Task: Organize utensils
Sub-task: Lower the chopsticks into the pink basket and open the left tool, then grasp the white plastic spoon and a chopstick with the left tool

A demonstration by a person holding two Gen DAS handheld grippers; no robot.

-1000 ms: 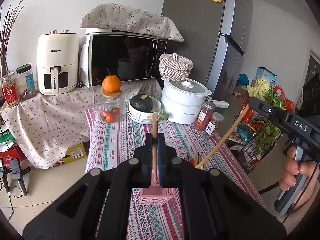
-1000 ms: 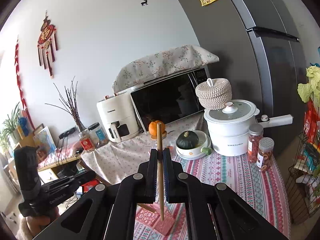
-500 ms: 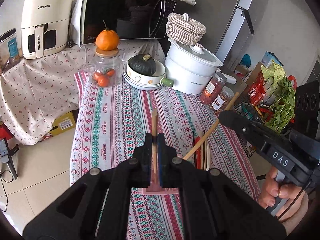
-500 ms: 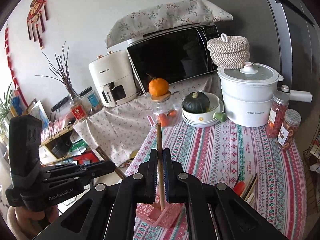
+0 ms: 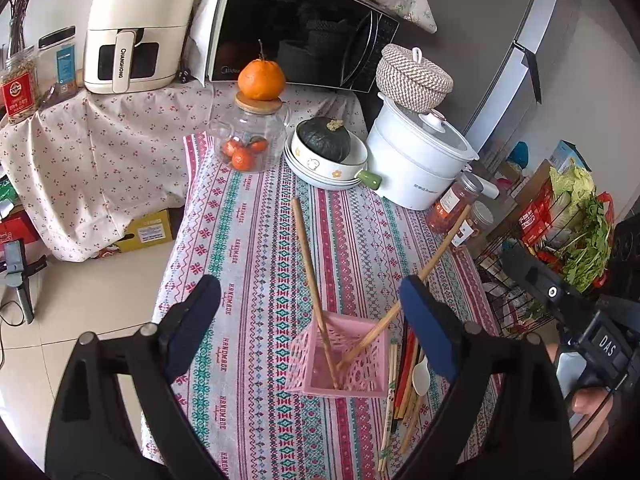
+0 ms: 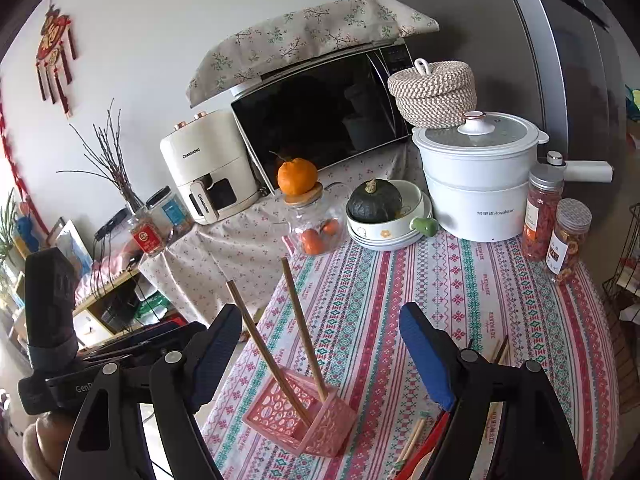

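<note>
Both tools are spread wide with nothing between their fingers. The left gripper (image 5: 310,322), black with dark blue pads, hovers above the near part of the table, and the right gripper (image 6: 320,350), black with brighter blue pads, hangs over the same spot from the other side.

Below them stands a small square pink plastic lattice basket (image 5: 340,354) on the striped red, green and white patterned tablecloth (image 5: 256,240). Two long wooden chopsticks stand in it, tips down: one chopstick (image 5: 314,294) leans towards the far side of the table, the other chopstick (image 5: 416,280) tilts off to the right, so they splay apart above the rim. Just beside the basket on its right lies a loose bundle of utensils (image 5: 404,376) flat on the cloth: more wooden chopsticks, some red ones and a white spoon.

Further back sit a glass jar of small oranges (image 5: 250,142) with an orange on its lid, a dark green squash in a white bowl (image 5: 326,146), and a white lidded cooking pot (image 5: 420,160).
</note>
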